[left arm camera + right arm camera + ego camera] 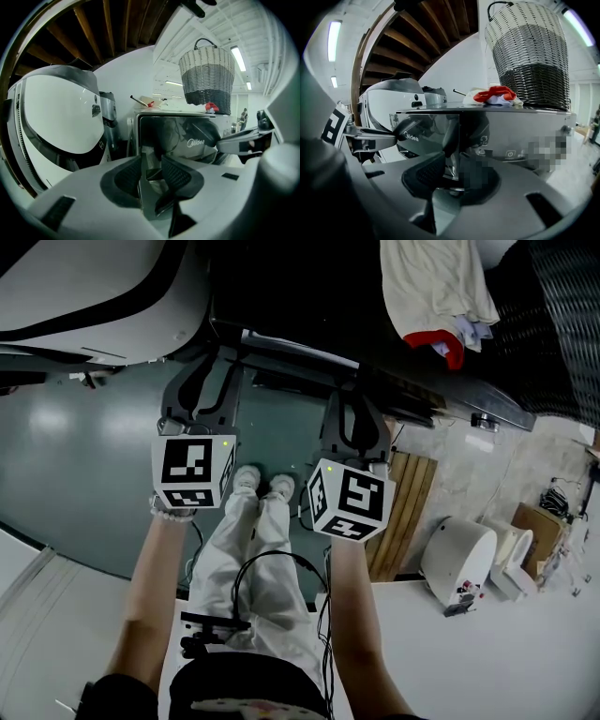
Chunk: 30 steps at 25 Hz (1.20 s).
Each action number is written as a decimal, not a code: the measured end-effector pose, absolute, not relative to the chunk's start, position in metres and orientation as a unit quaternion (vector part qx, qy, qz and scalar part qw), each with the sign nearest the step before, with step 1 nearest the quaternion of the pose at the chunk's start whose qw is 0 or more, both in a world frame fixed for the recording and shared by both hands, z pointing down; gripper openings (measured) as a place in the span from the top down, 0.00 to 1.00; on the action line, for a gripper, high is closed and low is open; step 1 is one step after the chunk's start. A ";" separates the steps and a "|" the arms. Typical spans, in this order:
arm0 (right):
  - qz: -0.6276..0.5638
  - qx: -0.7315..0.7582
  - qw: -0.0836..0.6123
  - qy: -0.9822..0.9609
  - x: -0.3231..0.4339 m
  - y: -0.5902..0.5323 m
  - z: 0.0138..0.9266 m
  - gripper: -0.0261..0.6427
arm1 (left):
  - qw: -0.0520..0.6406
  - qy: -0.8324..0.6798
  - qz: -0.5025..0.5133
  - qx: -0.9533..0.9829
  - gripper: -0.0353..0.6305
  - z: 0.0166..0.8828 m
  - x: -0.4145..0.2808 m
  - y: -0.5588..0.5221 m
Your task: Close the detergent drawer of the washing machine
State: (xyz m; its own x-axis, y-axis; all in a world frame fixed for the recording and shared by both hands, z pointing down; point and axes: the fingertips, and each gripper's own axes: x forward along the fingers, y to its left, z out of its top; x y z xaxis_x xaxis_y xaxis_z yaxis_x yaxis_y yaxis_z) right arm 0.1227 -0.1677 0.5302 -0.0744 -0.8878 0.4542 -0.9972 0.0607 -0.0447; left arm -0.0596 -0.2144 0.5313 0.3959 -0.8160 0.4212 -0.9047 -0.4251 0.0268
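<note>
The dark glossy washing machine (309, 296) stands ahead of me. Its detergent drawer front (180, 133), marked with a brand name, sticks out from the machine's face and also shows in the right gripper view as the drawer front (424, 129). My left gripper (199, 381) points at the drawer's left side, and my left gripper (152, 173) is open with only a gap between its pads. My right gripper (356, 418) points at the machine's front just right of the drawer. The right gripper (452, 171) is open and holds nothing. Whether either touches the drawer I cannot tell.
A wicker basket (529, 56) and red and white cloths (441, 287) lie on the machine's top. A big white rounded appliance (84, 296) stands to the left. A wooden pallet (403, 512) and a white bin (459, 563) sit at the right. The person's legs (253, 549) are below the grippers.
</note>
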 end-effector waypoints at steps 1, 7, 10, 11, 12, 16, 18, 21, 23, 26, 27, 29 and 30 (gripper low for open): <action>0.176 0.663 0.155 -0.711 0.123 -0.170 0.530 0.82 | 0.127 -0.522 0.175 0.825 0.73 0.531 -0.060 -0.216; 0.175 0.669 0.152 -0.706 0.125 -0.180 0.530 0.82 | 0.128 -0.528 0.173 0.822 0.73 0.532 -0.057 -0.226; 0.174 0.671 0.154 -0.704 0.126 -0.184 0.530 0.82 | 0.123 -0.531 0.172 0.821 0.74 0.529 -0.055 -0.231; 0.174 0.671 0.155 -0.703 0.127 -0.184 0.531 0.81 | 0.121 -0.531 0.172 0.821 0.74 0.528 -0.054 -0.232; 0.174 0.672 0.156 -0.703 0.126 -0.185 0.531 0.81 | 0.119 -0.531 0.171 0.821 0.74 0.528 -0.054 -0.232; 0.172 0.671 0.157 -0.704 0.125 -0.186 0.530 0.81 | 0.119 -0.531 0.171 0.821 0.74 0.528 -0.055 -0.233; 0.174 0.670 0.153 -0.706 0.126 -0.186 0.531 0.81 | 0.121 -0.530 0.170 0.822 0.74 0.528 -0.055 -0.233; 0.184 0.666 0.135 -0.711 0.127 -0.184 0.530 0.81 | 0.128 -0.528 0.162 0.824 0.74 0.529 -0.056 -0.230; 0.184 0.660 0.128 -0.717 0.127 -0.181 0.528 0.81 | 0.127 -0.523 0.151 0.829 0.74 0.525 -0.055 -0.226; 0.179 0.654 0.130 -0.723 0.127 -0.173 0.523 0.82 | 0.122 -0.512 0.152 0.837 0.74 0.520 -0.052 -0.215; 0.179 0.652 0.130 -0.725 0.126 -0.170 0.521 0.83 | 0.122 -0.509 0.152 0.839 0.74 0.518 -0.051 -0.210; 0.178 0.648 0.132 -0.729 0.123 -0.162 0.517 0.83 | 0.125 -0.503 0.150 0.842 0.74 0.514 -0.049 -0.200; 0.177 0.645 0.134 -0.731 0.122 -0.158 0.515 0.84 | 0.127 -0.501 0.149 0.843 0.75 0.511 -0.049 -0.195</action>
State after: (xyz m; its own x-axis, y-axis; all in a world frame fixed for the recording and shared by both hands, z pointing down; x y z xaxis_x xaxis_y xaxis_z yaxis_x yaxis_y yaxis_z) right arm 0.1216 -0.1584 0.5155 -0.1315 -0.8959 0.4242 -0.9908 0.1043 -0.0867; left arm -0.0492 -0.1952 0.5114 0.4536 -0.8065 0.3792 -0.8825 -0.4658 0.0649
